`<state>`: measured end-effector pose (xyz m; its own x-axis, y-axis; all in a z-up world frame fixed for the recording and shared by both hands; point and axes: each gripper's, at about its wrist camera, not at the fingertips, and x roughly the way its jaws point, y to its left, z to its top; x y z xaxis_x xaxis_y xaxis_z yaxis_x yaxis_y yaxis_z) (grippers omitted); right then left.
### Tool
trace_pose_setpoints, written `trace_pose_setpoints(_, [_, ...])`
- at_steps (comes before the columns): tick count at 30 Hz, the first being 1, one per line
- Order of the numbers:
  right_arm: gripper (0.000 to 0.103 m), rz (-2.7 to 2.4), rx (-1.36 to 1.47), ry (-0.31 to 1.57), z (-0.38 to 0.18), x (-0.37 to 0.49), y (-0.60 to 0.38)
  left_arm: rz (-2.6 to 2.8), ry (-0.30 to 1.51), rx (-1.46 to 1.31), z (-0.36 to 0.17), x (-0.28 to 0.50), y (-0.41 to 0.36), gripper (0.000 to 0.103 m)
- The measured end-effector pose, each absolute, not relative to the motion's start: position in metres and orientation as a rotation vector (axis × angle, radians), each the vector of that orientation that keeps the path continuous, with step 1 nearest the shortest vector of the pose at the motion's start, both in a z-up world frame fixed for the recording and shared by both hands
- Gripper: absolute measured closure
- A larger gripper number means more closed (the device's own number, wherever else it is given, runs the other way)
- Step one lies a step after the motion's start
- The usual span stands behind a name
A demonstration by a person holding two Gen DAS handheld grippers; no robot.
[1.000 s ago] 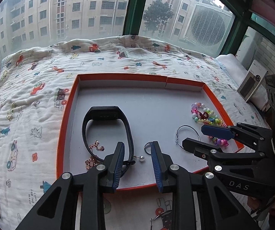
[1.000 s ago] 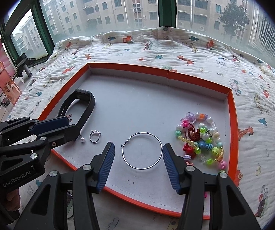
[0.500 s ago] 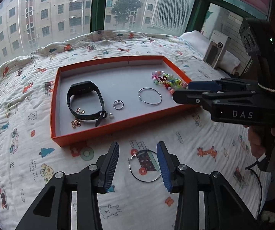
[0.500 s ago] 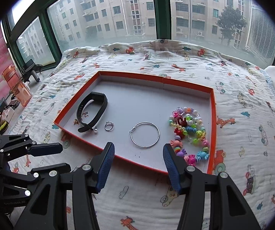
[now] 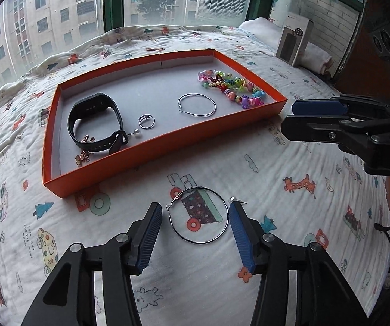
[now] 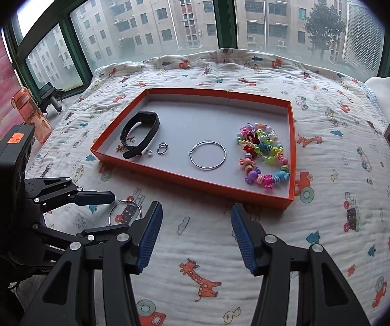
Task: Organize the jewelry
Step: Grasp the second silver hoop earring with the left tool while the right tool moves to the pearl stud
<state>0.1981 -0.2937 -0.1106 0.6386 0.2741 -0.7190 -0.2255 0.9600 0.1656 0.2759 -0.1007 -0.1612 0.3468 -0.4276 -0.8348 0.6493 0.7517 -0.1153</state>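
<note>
hoop earring (image 5: 198, 215) lain flat on bed, near front edge, no long axis | framed between spread fingers of left hand-held gripper (image 5: 195, 231), nearer | right hand-held gripper (image 6: 196, 233) spread, empty

You can read "DA" in white letters on the body of your right tongs (image 5: 317, 119); your left tongs (image 6: 97, 212) show "Ge", partly hidden.

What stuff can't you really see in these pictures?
- Left wrist view: the small pink-gold piece in the orange tray is too tiny to name, and the black band partly covers it.
- Right wrist view: the left gripper hides part of the hoop on the blanket.
</note>
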Motion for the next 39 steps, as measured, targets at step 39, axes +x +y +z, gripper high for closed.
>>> trace_pose_setpoints(39, [0.045,0.543,0.133,0.964,-0.151,0.183,-0.232,-0.580,0.889,0.198,-0.137,0.267,-0.046,0.048])
